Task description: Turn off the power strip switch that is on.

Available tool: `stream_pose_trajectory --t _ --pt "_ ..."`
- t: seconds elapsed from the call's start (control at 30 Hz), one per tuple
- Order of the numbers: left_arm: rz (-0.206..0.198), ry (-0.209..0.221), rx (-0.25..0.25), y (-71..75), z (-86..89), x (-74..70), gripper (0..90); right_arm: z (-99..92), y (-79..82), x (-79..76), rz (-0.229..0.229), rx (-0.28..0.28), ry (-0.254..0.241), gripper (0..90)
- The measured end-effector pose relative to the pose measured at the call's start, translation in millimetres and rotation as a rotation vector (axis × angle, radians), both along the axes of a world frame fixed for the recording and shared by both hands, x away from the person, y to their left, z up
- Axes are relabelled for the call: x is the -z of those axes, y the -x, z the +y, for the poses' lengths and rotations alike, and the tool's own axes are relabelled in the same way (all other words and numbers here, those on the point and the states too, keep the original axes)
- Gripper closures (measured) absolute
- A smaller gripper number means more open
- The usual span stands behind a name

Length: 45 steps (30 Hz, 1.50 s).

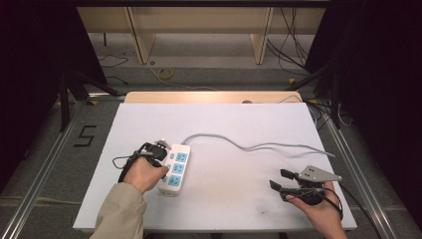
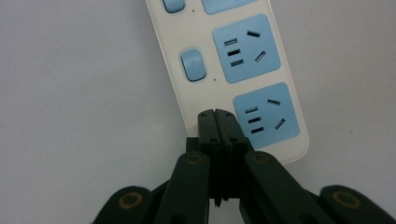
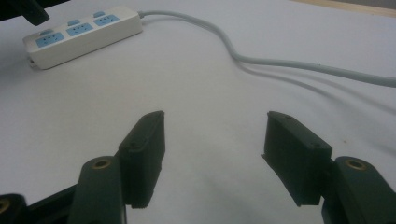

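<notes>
Meanwhile, the power strip (image 1: 175, 169) served as the marker for everything else on the white table (image 1: 224, 199). It lay left of the table's middle, white with blue sockets and blue switches, its long side running roughly away from the person. Just left of the power strip, the left hand (image 1: 144, 173) held the left gripper (image 1: 160, 153) over the strip's left edge. In the left gripper view its jaws were pressed together with nothing between them, their tips over the strip's white casing beside the endmost blue socket (image 2: 266, 115). From the strip's far end a grey cable (image 1: 259, 146) curved away to the right across the table. Well to the right of the power strip, the right hand (image 1: 318, 209) held the right gripper (image 1: 281, 179), its jaws spread wide and empty above bare tabletop, pointing back toward the strip.
</notes>
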<state>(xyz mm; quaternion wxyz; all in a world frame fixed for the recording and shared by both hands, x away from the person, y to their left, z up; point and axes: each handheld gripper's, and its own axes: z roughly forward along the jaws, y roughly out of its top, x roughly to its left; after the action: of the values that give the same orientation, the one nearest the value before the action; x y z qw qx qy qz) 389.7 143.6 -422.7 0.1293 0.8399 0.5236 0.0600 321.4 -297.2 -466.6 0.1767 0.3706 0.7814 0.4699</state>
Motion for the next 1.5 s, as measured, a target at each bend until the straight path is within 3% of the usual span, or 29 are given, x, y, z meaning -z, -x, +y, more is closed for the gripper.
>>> stream_pose_trajectory --t 1.03,1.5 --pt "0.036 -0.041 0.009 -4.2 -7.9 9.3 89.7 0.1 0.3 -0.1 0.003 0.0 0.001 39.4" --pt "0.046 -0.036 -0.006 -5.8 -7.2 9.6 89.8 0.3 0.3 0.0 0.003 -0.003 0.004 39.5"
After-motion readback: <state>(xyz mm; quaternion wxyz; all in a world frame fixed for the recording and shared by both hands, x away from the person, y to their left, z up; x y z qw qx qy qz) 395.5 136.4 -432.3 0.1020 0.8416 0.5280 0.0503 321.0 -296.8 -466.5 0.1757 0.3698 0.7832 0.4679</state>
